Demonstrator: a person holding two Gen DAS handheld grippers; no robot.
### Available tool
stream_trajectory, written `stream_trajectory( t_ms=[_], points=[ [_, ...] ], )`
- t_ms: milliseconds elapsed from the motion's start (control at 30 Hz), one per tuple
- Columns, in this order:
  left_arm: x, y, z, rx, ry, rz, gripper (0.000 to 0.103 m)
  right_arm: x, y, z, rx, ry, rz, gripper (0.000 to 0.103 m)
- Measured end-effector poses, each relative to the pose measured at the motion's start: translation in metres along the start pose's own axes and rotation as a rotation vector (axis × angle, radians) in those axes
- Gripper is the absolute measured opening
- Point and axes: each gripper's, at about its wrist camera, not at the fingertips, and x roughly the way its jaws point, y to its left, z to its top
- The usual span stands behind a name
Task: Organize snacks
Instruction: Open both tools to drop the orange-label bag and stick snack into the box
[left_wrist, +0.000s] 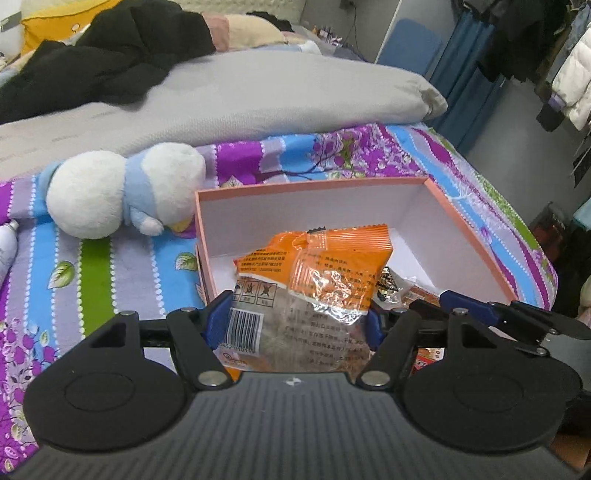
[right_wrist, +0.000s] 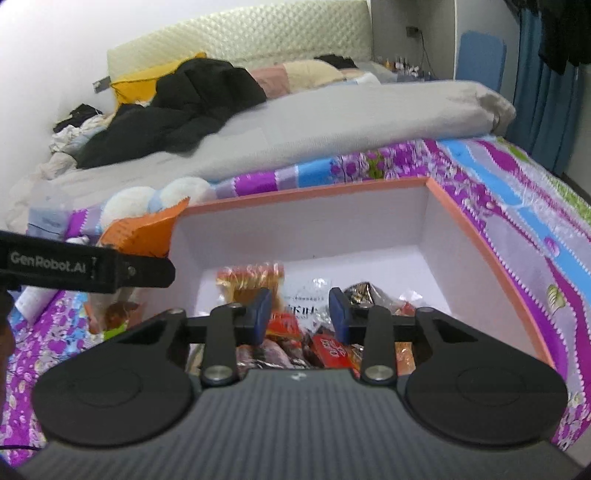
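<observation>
We're looking at a home bedroom: a bed (right_wrist: 517, 192) wearing a bright floral sheet, a grey duvet (left_wrist: 258, 92) bunching across it, a padded headboard (right_wrist: 236, 37) standing behind, a plush toy (left_wrist: 122, 192) lying on the sheet, coats (left_wrist: 576, 74) hanging at the right, blue curtains (right_wrist: 546, 92) hanging.

The box (left_wrist: 476, 225) is showing a salmon-pink outside and white walls inside. The packet (left_wrist: 314, 266) is showing orange print over clear film, and the sheet (left_wrist: 110, 280) is running purple, blue, grey and green stripes with flowers. The toy (left_wrist: 122, 192) is lying white and pale blue.
</observation>
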Motion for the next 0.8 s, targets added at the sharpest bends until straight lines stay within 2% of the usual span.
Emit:
stream_trajectory(
  t_ms=[233,367,533,800],
  points=[
    [0.007,0.006,0.000,-0.005,0.009,0.010,0.092,0.011,-0.004,-0.002,0.019,0.023,0.003,0.037],
    [-0.009,0.006,0.003,-0.006,-0.014,0.010,0.093,0.001,-0.001,0.003,0.016,0.002,0.006,0.037],
    [-0.057,-0.002,0.002,0.010,-0.077,0.012,0.093,-0.028,0.007,0.012,0.010,-0.048,0.011,0.037],
    [-0.152,-0.014,-0.013,0.048,-0.190,0.012,0.093,-0.100,0.025,0.020,0.021,-0.149,0.023,0.037]
  ],
)
